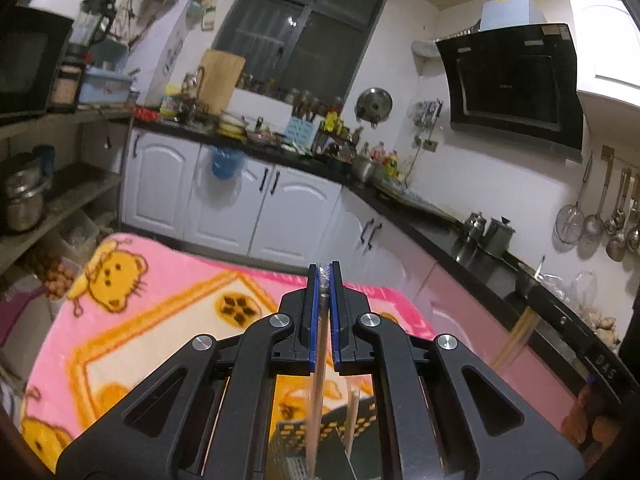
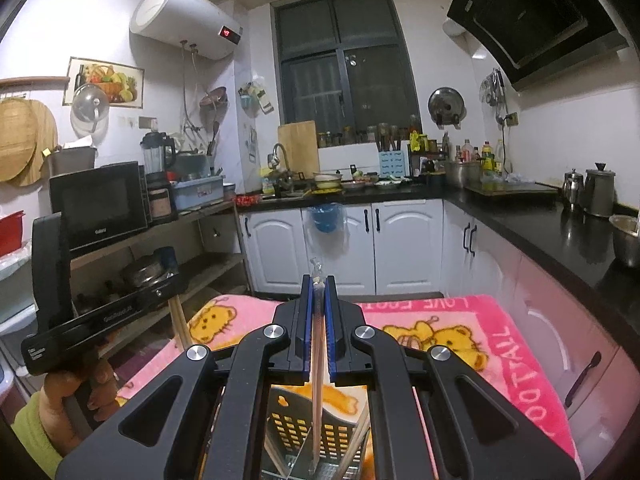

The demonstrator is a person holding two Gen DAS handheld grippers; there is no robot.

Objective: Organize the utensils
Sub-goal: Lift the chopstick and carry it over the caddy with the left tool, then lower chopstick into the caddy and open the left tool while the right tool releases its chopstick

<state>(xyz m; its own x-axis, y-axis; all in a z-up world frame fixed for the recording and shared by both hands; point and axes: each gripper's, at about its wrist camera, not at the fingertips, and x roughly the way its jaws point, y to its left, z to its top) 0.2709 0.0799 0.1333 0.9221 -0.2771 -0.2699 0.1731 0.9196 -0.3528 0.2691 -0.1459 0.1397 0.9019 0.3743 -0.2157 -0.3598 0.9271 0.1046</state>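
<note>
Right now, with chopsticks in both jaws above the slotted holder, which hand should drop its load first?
Probably right. The right gripper holds its chopsticks upright with the tips already inside the black slotted holder. The left gripper holds its chopsticks near the holder's edge.

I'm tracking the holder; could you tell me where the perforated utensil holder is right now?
In both wrist views the utensil holder stands on the pink blanket, low at centre, beneath the right claw.
</note>
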